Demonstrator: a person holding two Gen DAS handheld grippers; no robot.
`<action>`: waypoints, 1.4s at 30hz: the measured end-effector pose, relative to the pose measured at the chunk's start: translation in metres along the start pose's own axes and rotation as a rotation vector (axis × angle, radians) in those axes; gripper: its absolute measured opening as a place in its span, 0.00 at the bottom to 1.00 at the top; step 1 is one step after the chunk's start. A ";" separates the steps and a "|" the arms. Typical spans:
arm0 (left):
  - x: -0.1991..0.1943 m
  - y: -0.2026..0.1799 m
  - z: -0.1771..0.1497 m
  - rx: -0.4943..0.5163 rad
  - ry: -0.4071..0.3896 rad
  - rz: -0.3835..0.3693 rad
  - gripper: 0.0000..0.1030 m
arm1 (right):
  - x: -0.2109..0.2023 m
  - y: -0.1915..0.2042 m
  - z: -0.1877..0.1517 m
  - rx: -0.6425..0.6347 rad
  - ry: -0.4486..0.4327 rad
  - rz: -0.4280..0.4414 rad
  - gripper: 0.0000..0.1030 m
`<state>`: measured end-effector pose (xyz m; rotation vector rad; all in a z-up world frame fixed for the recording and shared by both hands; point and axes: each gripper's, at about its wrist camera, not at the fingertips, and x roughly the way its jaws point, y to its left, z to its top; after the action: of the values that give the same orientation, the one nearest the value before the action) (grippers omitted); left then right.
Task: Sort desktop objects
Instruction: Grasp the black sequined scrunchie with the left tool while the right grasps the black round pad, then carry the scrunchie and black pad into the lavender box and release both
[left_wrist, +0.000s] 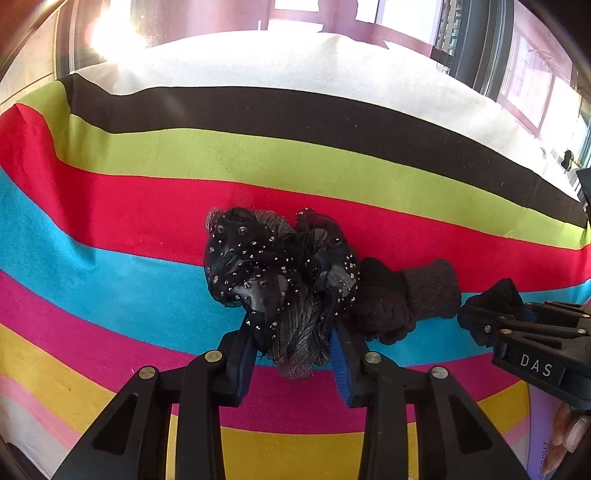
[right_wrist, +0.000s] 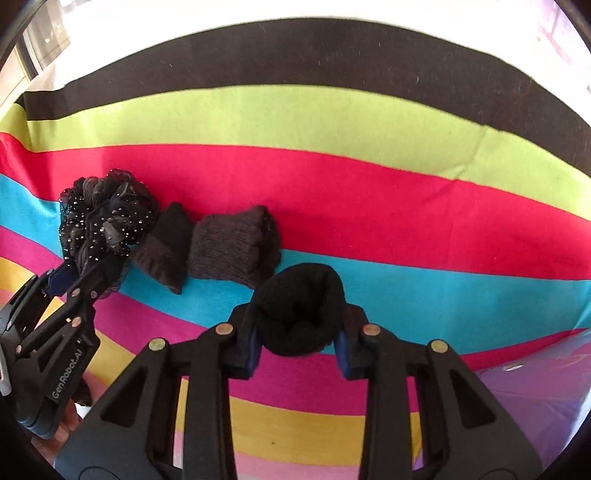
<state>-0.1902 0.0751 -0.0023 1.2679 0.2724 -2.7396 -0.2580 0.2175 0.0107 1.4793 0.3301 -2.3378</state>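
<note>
Gripping a black sequined scrunchie (left_wrist: 280, 273) at frame centre, the left claw (left_wrist: 291, 354) was clamped on it. Only the right wrist view showed the right claw (right_wrist: 299, 347) pinching a rolled black sock (right_wrist: 299, 310), folded dark socks (right_wrist: 232, 247) beyond; striped cloth (right_wrist: 332, 122) stretched bare above.

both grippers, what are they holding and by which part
Left gripper grips the sequined black scrunchie by its near edge. Right gripper grips a black knit piece across its near end.
</note>
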 end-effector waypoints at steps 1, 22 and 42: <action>-0.003 0.001 0.000 -0.007 -0.007 -0.001 0.35 | -0.005 0.000 0.000 0.000 -0.008 0.005 0.33; -0.116 -0.117 -0.019 0.211 -0.246 -0.485 0.34 | -0.193 -0.094 -0.086 0.121 -0.311 0.136 0.33; -0.136 -0.199 -0.081 0.610 -0.201 -0.780 0.57 | -0.204 -0.195 -0.203 0.375 -0.422 -0.011 0.46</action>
<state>-0.0767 0.2903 0.0730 1.1322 -0.1483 -3.8019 -0.0924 0.5065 0.1099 1.0741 -0.2222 -2.7450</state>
